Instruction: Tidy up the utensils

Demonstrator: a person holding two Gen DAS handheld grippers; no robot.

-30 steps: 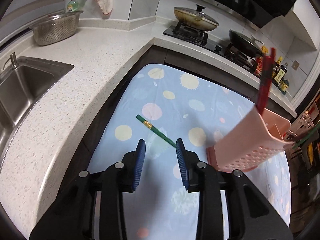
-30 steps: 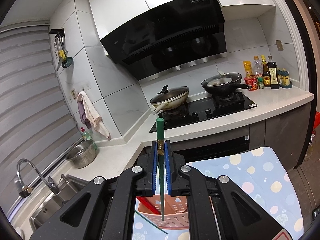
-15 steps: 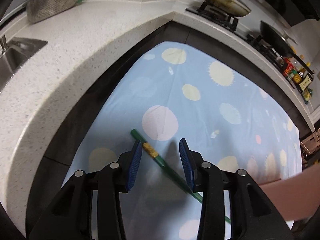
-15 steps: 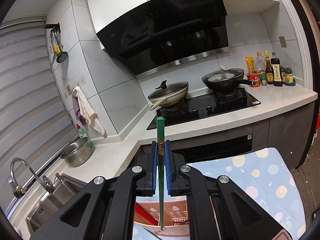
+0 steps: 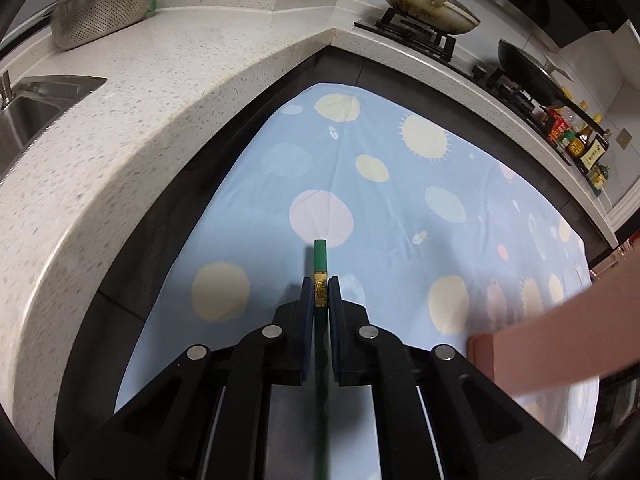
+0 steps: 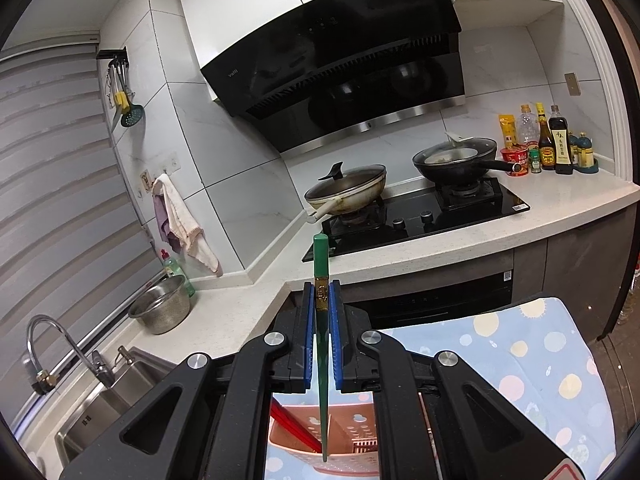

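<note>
Left gripper jaws just closed, now pinching green chopstick at gold band, over blue dotted cloth. Right gripper clamped tight on second green chopstick, upright, tip hanging above pink holder with red chopsticks inside.

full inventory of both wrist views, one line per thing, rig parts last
green chopstick: 2, green with gold band; one in the left hand-held gripper over the cloth, one in the right, tip down over the pink basket
red chopsticks: count unclear, red, in the basket
pink basket: 1, pink, on the cloth
cloth: 1, blue with dots, on a surface by the counter
colander: 1, steel, counter by the sink
sink: 1, steel, left
lidded pan: 1, stove
black wok: 1, stove
bottles: several, counter corner
left hand-held gripper: shut on chopstick
right hand-held gripper: shut on chopstick
</note>
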